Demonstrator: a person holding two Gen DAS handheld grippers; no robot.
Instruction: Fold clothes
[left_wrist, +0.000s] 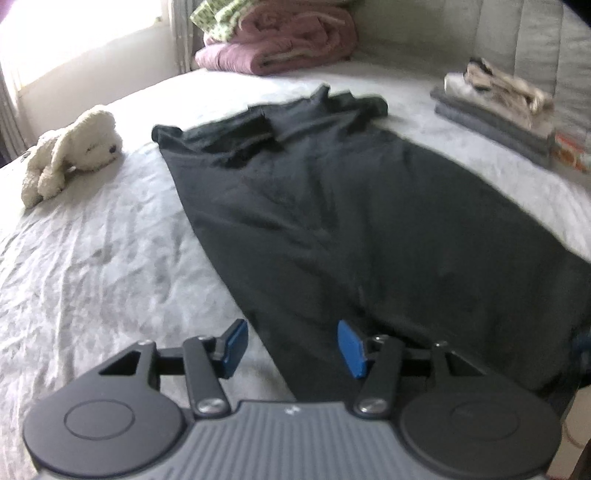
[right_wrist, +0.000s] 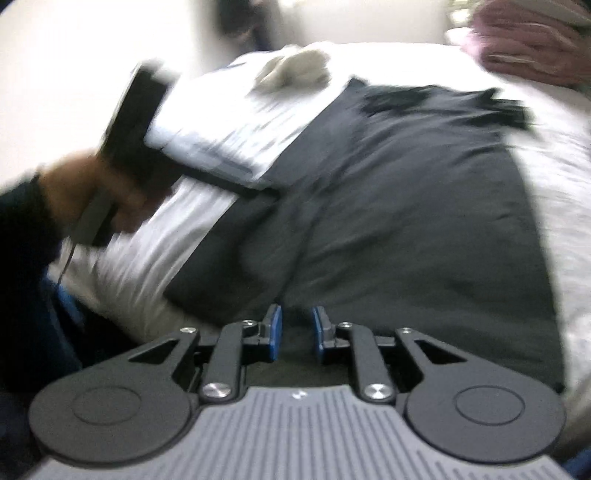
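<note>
**Mia:** What was closest to the camera?

**Ben:** The left hand-held gripper (left_wrist: 291, 349). Its blue fingers (left_wrist: 350, 349) were spread wide and held nothing. It hung just over the near edge of the dark shirt (left_wrist: 332, 206). One finger was over the bed sheet (left_wrist: 92, 266) and the other was over the cloth.

**Mia:** And the other one?

**Ben:** The right hand-held gripper (right_wrist: 296, 334) was low over the shirt's near end. Its fingers had a small gap between them. The picture was blurry, and I could not tell if any cloth was in that gap.

**Mia:** Where was the shirt?

**Ben:** It lay flat on the bed, stretched away from us. The far end was bunched up and wrinkly.

**Mia:** Did you see the person?

**Ben:** In the right view, a hand (right_wrist: 92, 192) in a dark sleeve held the left tool off to the side.

**Mia:** What was farther back?

**Ben:** A white stuffed dog (left_wrist: 74, 151) lay on the left. A stack of folded clothes (left_wrist: 495, 110) sat on the right. At the very back was a folded pink blanket (left_wrist: 288, 40).
</note>
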